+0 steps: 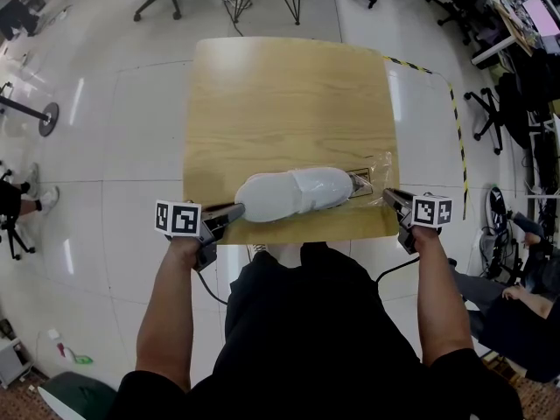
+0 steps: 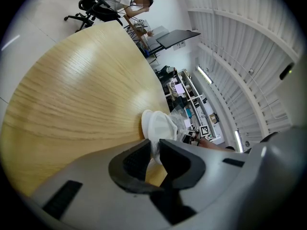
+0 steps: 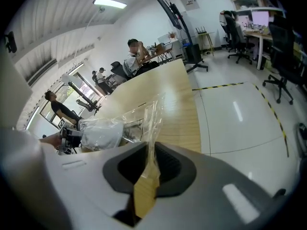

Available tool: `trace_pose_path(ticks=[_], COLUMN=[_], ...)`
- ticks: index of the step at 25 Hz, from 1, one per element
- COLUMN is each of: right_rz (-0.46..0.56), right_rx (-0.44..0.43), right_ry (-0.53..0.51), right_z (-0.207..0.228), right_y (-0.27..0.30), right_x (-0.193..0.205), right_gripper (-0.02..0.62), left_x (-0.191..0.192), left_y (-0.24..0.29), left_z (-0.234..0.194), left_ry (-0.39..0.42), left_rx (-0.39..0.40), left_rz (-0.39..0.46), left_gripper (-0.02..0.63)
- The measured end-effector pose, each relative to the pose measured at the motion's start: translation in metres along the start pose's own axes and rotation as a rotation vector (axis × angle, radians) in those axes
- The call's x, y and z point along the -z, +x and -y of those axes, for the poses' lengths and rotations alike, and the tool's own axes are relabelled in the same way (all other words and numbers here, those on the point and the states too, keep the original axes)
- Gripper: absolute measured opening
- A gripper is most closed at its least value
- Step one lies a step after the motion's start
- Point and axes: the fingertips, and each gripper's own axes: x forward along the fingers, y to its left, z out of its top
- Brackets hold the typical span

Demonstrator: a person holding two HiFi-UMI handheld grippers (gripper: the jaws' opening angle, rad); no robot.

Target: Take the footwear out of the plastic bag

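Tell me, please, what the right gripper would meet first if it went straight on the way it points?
The right gripper is shut on the plastic bag, so it would press into that film first. Beyond, likely the white footwear inside, or the table under it; depth is unclear.

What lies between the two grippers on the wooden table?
Head view: a white soft shoe, its right part inside a clear plastic bag, fills that stretch.

White footwear (image 1: 271, 198) half inside clear plastic bag (image 1: 374, 171) on wooden table (image 1: 289, 103)
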Motion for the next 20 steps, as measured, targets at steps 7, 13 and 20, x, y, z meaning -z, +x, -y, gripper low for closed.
trace_pose_path(ticks=[7,13,20], right_rz=[0.048,-0.136,-0.370], right_rx=[0.181,0.105,0.043], right_ry=[-0.150,-0.976,-1.294], right_z=[0.014,-0.100,-0.133], right_y=[-0.019,0.010,0.071], right_x=[-0.021,-0.018,0.003], right_gripper=[0.198,0.174,0.167], left_x=[-0.001,-0.002,-0.001], left_y=[0.000,-0.001,0.003], left_z=[-0.002,-0.002,-0.001], left_ry=[0.002,-0.003,0.011], left_rx=[-0.005,-0.007,-0.017], left_rz=[0.004,0.000,-0.023], left_gripper=[0.067,0.067,0.069])
